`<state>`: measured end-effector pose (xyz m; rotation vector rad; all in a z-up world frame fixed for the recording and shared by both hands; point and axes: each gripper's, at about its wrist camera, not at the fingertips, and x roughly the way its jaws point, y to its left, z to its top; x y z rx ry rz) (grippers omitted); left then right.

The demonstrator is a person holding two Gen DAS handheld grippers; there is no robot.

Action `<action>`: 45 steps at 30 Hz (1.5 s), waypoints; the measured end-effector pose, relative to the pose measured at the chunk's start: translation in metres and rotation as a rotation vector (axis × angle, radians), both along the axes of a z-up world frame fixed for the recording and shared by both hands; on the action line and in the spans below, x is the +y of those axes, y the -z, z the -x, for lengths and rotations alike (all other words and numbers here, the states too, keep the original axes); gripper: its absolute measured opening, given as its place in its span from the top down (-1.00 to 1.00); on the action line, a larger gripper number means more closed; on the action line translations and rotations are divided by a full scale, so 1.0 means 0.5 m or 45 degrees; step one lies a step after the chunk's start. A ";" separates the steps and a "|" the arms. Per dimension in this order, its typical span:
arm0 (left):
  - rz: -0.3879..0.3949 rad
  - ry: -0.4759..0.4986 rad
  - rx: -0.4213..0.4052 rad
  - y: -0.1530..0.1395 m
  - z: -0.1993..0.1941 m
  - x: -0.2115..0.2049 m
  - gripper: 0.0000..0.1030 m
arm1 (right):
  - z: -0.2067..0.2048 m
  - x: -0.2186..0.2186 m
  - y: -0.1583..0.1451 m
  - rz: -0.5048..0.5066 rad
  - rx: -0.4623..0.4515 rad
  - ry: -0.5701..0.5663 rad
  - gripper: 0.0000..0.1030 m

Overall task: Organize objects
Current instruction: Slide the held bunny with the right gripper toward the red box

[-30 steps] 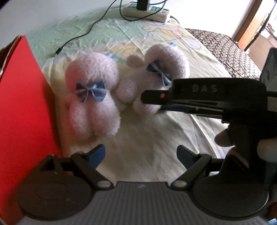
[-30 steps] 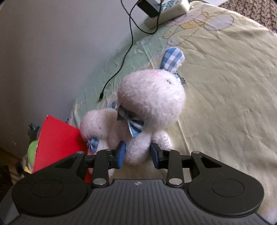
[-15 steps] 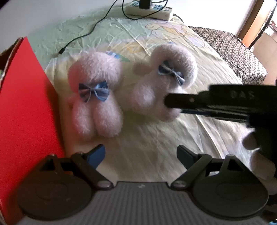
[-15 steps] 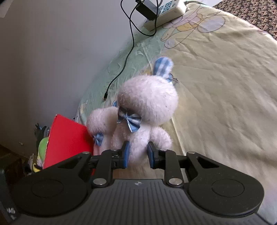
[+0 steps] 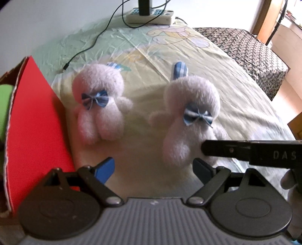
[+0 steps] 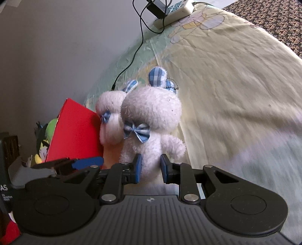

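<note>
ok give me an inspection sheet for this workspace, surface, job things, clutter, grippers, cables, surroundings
Surface: bed sheet, pale yellow and green with cartoon prints, wrinkled.
Job's things: two white plush bunnies with blue bows; held bunny upright, apart from the lying bunny beside the red box.
Clutter: green plush toy behind the box's red wall.
Grippers: right gripper shut on the held bunny's lower body; left gripper open, holding nothing.
Cables: power strip at the far edge with a black adapter plugged in; a black cable ends loose on the sheet.
Surroundings: grey wall, dark patterned cover beyond the sheet.
</note>
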<state>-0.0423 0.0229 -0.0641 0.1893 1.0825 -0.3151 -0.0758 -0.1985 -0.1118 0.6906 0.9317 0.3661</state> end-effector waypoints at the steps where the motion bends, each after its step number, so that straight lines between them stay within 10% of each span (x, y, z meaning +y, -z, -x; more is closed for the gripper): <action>1: -0.007 0.008 -0.007 -0.001 0.005 -0.003 -0.75 | 0.004 -0.002 0.000 0.001 0.002 0.003 0.55; 45: -0.148 0.000 0.000 0.006 -0.031 -0.055 -0.86 | -0.043 -0.026 0.001 -0.107 0.017 0.155 0.32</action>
